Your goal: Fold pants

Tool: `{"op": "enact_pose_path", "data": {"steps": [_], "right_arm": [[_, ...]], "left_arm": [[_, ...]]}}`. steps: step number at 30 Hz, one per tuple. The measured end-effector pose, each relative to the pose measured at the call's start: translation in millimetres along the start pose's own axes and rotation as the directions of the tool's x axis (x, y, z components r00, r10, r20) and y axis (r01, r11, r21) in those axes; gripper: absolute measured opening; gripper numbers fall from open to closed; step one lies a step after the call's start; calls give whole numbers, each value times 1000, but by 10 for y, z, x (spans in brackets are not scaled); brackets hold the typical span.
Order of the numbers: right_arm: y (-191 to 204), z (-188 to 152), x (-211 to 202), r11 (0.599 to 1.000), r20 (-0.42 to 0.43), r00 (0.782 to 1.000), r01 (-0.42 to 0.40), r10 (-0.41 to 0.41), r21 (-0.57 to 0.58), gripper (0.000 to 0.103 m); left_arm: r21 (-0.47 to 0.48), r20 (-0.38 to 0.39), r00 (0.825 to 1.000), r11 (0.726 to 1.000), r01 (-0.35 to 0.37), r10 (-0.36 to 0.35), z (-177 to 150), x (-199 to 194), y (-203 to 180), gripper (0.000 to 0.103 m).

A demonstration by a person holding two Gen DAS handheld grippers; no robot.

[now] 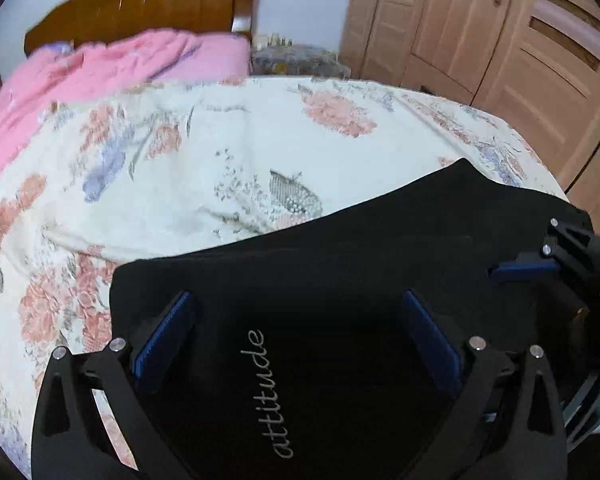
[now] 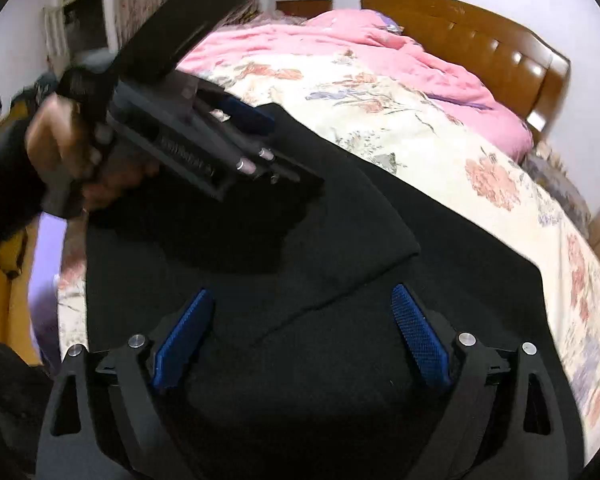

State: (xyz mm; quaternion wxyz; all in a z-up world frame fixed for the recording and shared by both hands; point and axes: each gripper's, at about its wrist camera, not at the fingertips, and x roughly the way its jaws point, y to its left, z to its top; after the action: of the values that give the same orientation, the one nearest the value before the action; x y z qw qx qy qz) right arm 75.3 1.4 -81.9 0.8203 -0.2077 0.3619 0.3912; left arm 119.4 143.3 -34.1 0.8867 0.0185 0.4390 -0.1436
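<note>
Black pants [image 1: 340, 264] lie flat on the bed, on a floral cream bedspread [image 1: 220, 152], near the bed's foot edge. White script "attitude" [image 1: 274, 394] runs along the fabric between the left tongs' fingers. Left tongs [image 1: 300, 336] hover over the pants with jaws spread wide, blue pads [image 1: 164, 340] facing inward, nothing between them but the cloth below; can't tell if the tips touch the fabric. Right tongs [image 2: 300, 332] also spread wide apart above the pants [image 2: 340, 280], empty. In the right wrist view a fold edge [image 2: 340, 292] crosses the cloth diagonally, one layer lying over another. In the same view the left tongs [image 2: 256, 120] show at upper left, blurred, held in the person's hand [image 2: 72, 156], over the far part of the pants. In the left wrist view the right tongs [image 1: 540, 260] enter at the right edge over the pants' side; only one blue pad is clear there. Pink quilt [image 1: 100, 68] is bunched at the head of the bed against a brown wooden headboard [image 1: 148, 12]. Light wooden wardrobe doors [image 1: 480, 32] stand beyond the bed's far side. Small cluttered nightstand [image 1: 292, 58] sits between headboard and wardrobe, contents too blurred to name.
</note>
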Motion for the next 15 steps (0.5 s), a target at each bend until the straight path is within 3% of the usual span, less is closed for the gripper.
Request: {"op": "enact_pose_path", "data": {"steps": [4,12,15], "right_arm": [[20,-17,14,1000,5,1000,3,-3,-1,89],[-33,52,6,1000,-3,1000,14,-14,9,89],[-101,66,-123,991,-18,998,68,-66,117,89]], "left_arm": [[63,-3,995,993,-103,103,-55,26,-110,102],[53,5,993,992,-114,114,-61,-5,-92,102],[51,5,993,992,-115,115,-57,1,-90,102]]}}
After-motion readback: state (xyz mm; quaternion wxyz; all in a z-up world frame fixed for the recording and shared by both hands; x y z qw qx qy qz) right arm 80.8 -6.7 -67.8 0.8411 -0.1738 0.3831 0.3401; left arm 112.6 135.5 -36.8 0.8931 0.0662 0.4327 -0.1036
